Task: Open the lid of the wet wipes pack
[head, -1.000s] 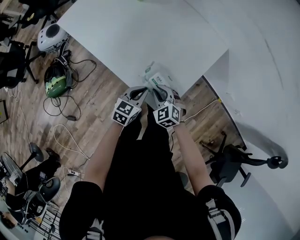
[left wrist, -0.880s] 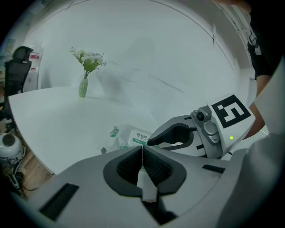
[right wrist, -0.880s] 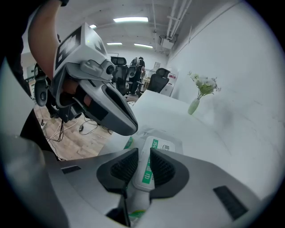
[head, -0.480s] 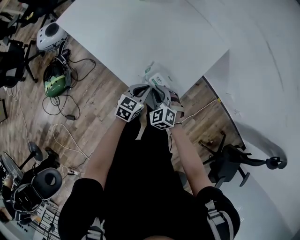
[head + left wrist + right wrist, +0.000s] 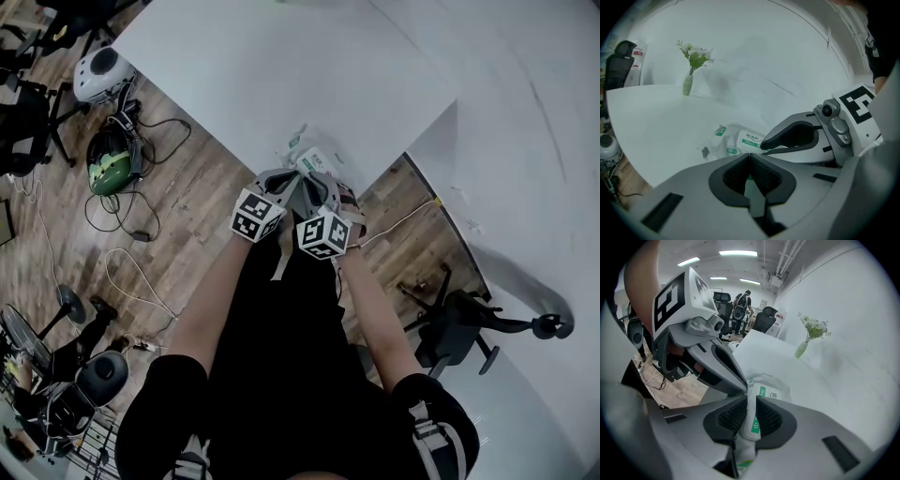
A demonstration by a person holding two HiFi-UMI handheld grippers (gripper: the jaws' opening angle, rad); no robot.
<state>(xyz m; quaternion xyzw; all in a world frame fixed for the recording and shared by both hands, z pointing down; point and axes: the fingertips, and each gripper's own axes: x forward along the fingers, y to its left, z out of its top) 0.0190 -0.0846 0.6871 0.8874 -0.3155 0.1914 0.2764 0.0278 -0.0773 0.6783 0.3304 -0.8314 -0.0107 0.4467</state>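
- My left tongs (image 5: 750,157) are clenched shut beside the white-and-green soft wet wipes pack (image 5: 737,140) on the white worktop (image 5: 651,117).
- My right tongs (image 5: 751,404) grasp its white lid (image 5: 754,422).

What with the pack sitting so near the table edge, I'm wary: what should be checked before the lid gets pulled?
1. Right claw gripping the lid: shut on it, ok.
2. Left claw anchoring the wet wipes pack: shut on a thin green sliver, seemingly its edge, ok.
3. Pack fully on the table: near end hidden by the claws, cannot tell.
4. Flower vase clear of the pull: far back, ok.
5. Lid's seal already broken: cannot tell.
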